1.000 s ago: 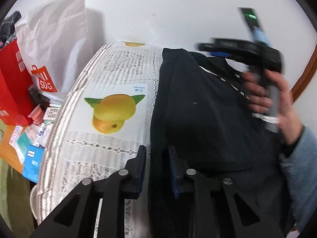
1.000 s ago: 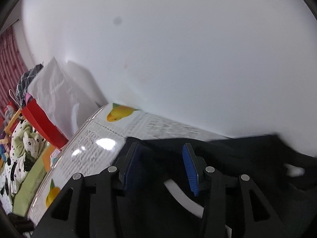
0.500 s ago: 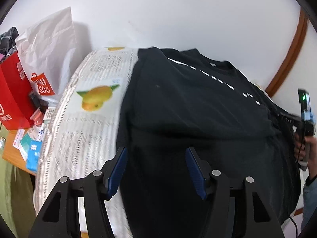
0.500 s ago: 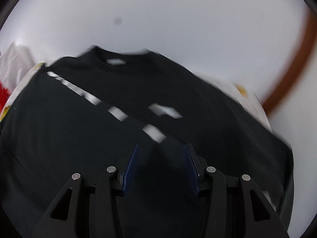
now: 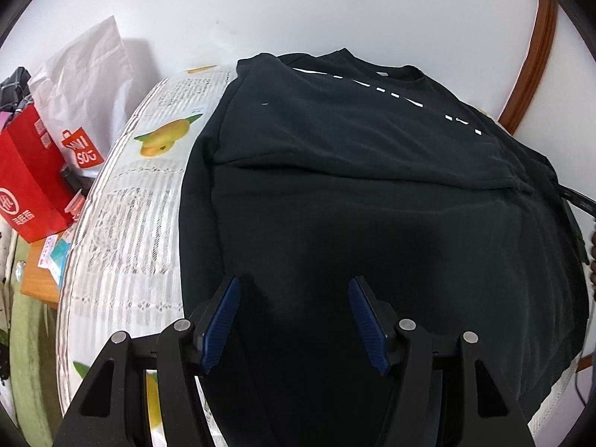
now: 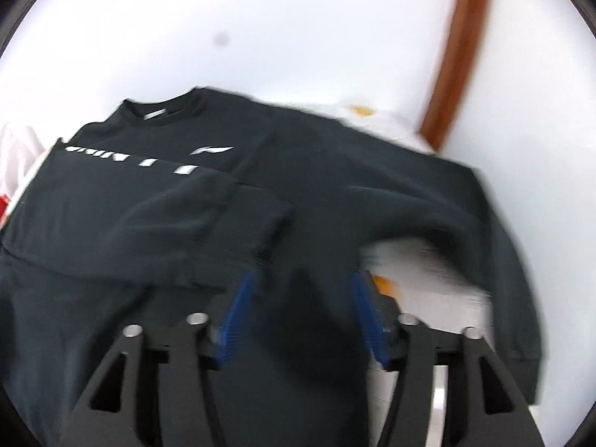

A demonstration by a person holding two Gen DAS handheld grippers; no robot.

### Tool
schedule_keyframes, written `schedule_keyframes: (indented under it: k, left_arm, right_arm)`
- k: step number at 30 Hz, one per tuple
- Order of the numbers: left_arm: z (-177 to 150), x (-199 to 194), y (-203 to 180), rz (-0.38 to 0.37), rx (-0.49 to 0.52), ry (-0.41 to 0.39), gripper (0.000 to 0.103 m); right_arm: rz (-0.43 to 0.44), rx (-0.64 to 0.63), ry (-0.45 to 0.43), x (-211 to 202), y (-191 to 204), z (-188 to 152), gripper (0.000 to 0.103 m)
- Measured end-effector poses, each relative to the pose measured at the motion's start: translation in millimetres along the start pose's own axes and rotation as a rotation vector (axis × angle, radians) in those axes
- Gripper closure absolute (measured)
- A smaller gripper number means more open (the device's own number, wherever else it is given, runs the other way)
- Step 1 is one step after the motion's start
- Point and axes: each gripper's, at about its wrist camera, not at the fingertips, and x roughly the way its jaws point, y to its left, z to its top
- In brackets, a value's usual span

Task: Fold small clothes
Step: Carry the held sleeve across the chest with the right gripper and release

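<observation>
left wrist view has the black sweatshirt (image 5: 372, 193) spread flat over most of a table covered by a white lace-pattern tablecloth (image 5: 123, 223) with mango prints on it. one sleeve is folded across the chest, running from the left shoulder over toward the right side, with a dashed white print along it. the left gripper (image 5: 294, 320) hangs above the lower part of the shirt with its blue-padded fingers spread wide, nothing between them. off the left edge of the table there's a red paper bag (image 5: 29, 186) and a white shopping bag (image 5: 85, 93) leaning at the white wall. a brown wooden trim (image 5: 529, 59) runs up the wall at right.

right wrist view is pretty motion-blurred, but you can see the same sweatshirt (image 6: 335, 186) from the other side: collar at the far end, white logo on the chest, the folded sleeve's ribbed cuff lying near the middle. the other sleeve trails out to the right with tablecloth showing under it. the right gripper (image 6: 303, 316) is over the hem area, fingers wide apart and gripping nothing.
</observation>
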Motion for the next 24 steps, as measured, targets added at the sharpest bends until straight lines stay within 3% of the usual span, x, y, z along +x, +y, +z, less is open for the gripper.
schedule_keyframes:
  k: [3,6,11,18,19,20,21,24]
  left_arm:
    - [-5.1,-2.1,-2.0,0.031,-0.008,-0.002,0.033]
    - [-10.8,-6.0,-3.9,0.025,-0.025,-0.007,0.032]
    - [-17.5,-10.7,-5.3,0.021,-0.051,-0.008,0.031]
    - [-27.1,-20.9,-2.6,0.039,-0.061,0.007,0.031]
    - [-28.3,-23.3,-2.0,0.040,-0.057,0.006,0.031]
    - [-29.2,-25.6,-1.2,0.044,-0.054,0.004,0.031]
    - [-29.3,-27.0,-0.5,0.048,-0.055,0.002,0.031]
    - [-31.7,-33.4,5.0,0.047,-0.068,-0.009,0.031]
  right_arm:
    - [-0.137,0.039,-0.018,-17.0,-48.4,-20.3,0.036]
    - [-0.231,0.107,0.039,-22.1,-93.4,-47.4,0.036]
    - [-0.196,0.238,0.098,-20.3,-146.1,-85.0,0.036]
    - [-0.178,0.207,0.114,-6.6,-142.7,-101.0,0.038]
    - [-0.183,0.213,0.102,-6.9,-142.7,-102.1,0.042]
    - [-0.187,0.219,0.098,-8.9,-146.9,-105.9,0.054]
    - [-0.198,0.227,0.090,-9.5,-148.9,-106.0,0.074]
    - [-0.212,0.226,0.095,-5.9,-154.0,-105.1,0.092]
